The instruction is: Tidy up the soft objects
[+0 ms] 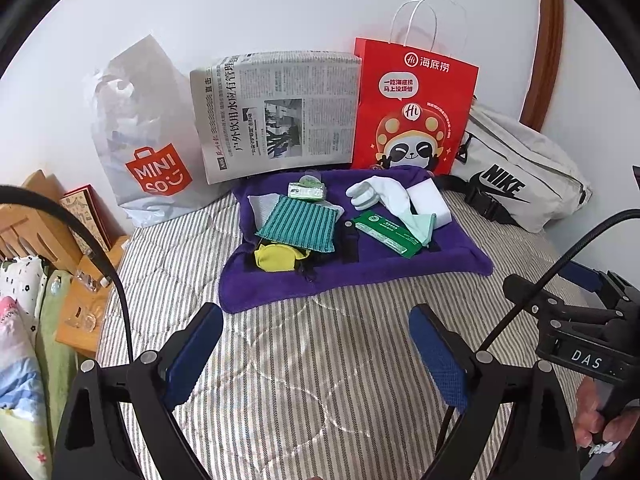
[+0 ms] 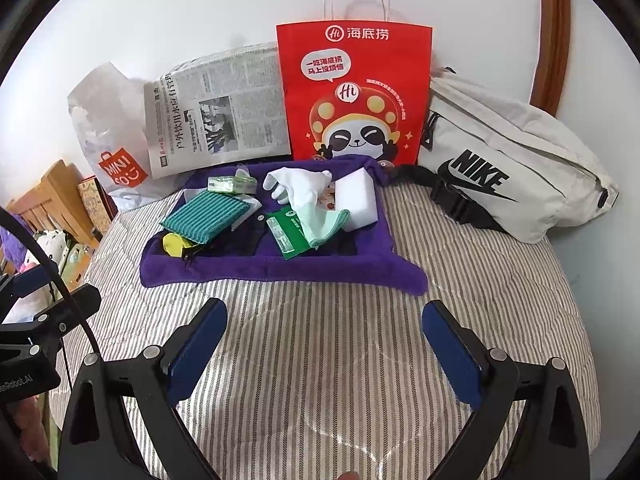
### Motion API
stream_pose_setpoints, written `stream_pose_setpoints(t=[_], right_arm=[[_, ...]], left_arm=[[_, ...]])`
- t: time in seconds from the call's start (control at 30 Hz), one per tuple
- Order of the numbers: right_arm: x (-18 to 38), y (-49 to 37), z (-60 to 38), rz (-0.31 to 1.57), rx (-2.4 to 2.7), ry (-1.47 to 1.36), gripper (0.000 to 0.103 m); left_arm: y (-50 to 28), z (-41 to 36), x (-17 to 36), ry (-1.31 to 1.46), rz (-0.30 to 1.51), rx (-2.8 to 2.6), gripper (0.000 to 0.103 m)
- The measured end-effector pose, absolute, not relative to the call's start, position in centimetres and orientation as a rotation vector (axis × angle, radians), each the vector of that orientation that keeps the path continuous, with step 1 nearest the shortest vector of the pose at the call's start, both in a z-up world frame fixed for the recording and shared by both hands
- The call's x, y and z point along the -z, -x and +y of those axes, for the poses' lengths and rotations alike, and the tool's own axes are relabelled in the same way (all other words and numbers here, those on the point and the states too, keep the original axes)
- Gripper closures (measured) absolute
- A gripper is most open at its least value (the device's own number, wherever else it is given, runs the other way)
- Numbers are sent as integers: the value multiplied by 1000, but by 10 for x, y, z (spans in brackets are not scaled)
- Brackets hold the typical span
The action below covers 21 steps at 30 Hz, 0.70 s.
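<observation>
Both grippers, left and right, hover over the striped quilt, jaws spread wide, holding nothing. Soft objects lie heaped on the purple towel ahead: teal striped cloth, white glove, white sponge block (touching the glove).

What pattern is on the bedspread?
Thin grey-and-white stripes on the bedspread, clearest in the right wrist view.

I stand before a bed with a striped quilt, set against a plain white wall; a wooden headboard is at my left.
</observation>
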State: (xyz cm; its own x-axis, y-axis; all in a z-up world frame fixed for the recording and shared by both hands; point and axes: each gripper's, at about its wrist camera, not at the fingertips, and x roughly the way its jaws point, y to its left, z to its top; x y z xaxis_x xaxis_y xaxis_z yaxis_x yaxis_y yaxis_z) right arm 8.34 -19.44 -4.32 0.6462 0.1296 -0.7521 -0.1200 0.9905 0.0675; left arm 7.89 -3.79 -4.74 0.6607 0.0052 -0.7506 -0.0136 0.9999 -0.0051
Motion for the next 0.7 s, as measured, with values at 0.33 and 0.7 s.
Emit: stream_pose_setpoints(t=[0.33,0.7], right_arm=[[45,-85,-197,865,-137,-15,6],[46,-84,-195,866,-139,-13,6]], left_arm=[[-79,-39,47,7,852,-9,9],[-80,-38,51,8,858,-10,9]])
